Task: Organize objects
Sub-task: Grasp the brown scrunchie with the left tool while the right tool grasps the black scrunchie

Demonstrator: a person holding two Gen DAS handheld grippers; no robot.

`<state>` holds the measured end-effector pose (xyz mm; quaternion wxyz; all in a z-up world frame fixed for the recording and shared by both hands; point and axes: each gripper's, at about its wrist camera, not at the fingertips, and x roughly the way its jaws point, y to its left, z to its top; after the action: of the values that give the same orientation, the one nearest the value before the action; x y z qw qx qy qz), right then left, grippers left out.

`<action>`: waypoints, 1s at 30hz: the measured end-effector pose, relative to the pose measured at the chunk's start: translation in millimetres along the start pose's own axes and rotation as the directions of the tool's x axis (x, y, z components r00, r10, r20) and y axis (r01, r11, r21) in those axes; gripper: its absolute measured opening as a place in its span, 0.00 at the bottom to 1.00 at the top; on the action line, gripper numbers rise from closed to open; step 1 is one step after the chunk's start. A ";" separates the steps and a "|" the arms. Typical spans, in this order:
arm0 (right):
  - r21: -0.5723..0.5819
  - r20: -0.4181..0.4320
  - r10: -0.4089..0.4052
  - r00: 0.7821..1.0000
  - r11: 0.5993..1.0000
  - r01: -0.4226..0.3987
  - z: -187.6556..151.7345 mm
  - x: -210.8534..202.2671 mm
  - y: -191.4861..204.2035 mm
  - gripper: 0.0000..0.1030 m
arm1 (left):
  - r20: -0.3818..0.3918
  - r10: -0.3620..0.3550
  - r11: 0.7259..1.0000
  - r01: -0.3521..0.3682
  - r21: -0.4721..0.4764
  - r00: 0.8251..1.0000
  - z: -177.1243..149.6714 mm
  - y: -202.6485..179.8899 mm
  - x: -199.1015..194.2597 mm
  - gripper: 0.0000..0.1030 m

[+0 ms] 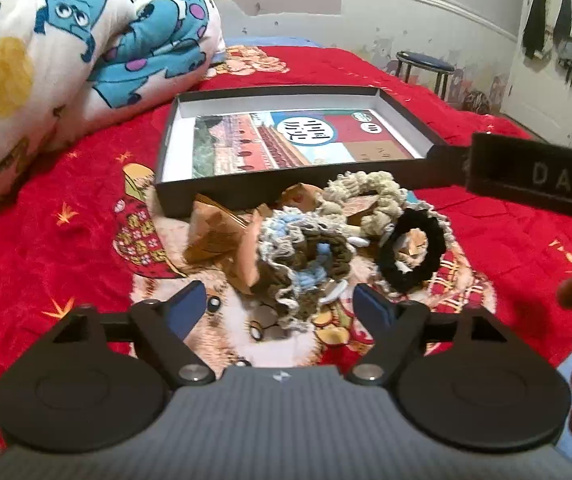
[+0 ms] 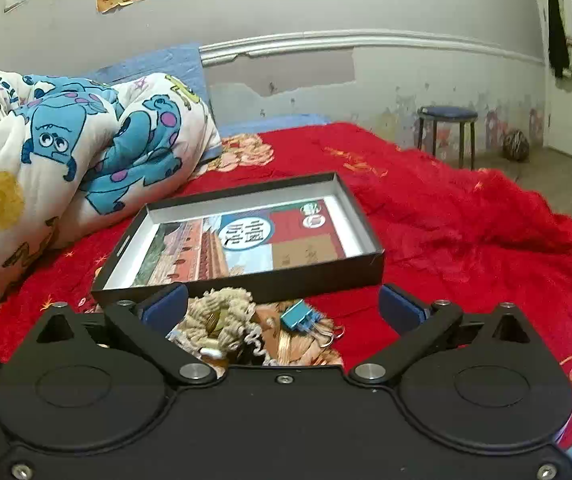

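Note:
A shallow black box (image 1: 221, 194) with a colourful printed sheet inside lies on the red bedspread; it also shows in the right wrist view (image 2: 245, 280). In front of it lie crocheted scrunchies: a blue-brown one (image 1: 306, 256), a cream one (image 1: 366, 196) and a black one (image 1: 410, 252). My left gripper (image 1: 281, 304) is open, fingers either side of the blue-brown scrunchie's near edge. My right gripper (image 2: 281, 304) is open above the cream scrunchie (image 2: 221, 312) and a blue binder clip (image 2: 298, 318). Its black body (image 1: 534, 176) shows at the right of the left wrist view.
A bundled cartoon-print duvet (image 1: 65, 48) lies at the left of the bed. Brown paper scraps (image 1: 217, 232) lie beside the scrunchies. A blue-topped stool (image 2: 446, 128) stands by the far wall. The red bedspread (image 2: 466, 220) stretches to the right.

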<state>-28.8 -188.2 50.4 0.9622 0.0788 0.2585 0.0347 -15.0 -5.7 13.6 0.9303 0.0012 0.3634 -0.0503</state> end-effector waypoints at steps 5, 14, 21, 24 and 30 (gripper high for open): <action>0.054 -0.061 0.049 0.997 0.998 -0.046 -4.8 10.5 -3.6 0.91 | -0.014 -0.005 1.000 0.005 0.015 1.000 -4.2 -7.0 6.0 0.58; 0.071 -0.172 0.063 0.983 0.996 -0.051 -17.1 35.9 -1.7 0.75 | -0.035 0.003 1.000 -0.004 -0.018 0.999 -5.2 -5.1 11.8 0.32; 0.068 -0.259 0.043 0.965 0.997 -0.026 -29.3 67.1 -3.2 0.59 | -0.047 0.056 0.998 -0.056 -0.004 0.997 -6.7 -11.6 21.7 0.45; 0.084 -0.247 0.058 0.967 0.996 -0.038 -32.6 68.5 -4.7 0.57 | -0.035 0.044 0.999 -0.044 -0.003 0.998 -8.8 -11.4 21.6 0.42; 0.108 -0.258 0.096 0.961 0.992 -0.070 -33.4 69.2 -3.4 0.48 | -0.022 0.052 0.999 -0.052 0.011 0.998 -11.5 -16.0 17.7 0.18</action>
<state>14.3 -179.6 -12.7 0.9121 0.1314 0.3816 0.0723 -11.4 -22.9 -6.2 0.9271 0.0160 0.3736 -0.0278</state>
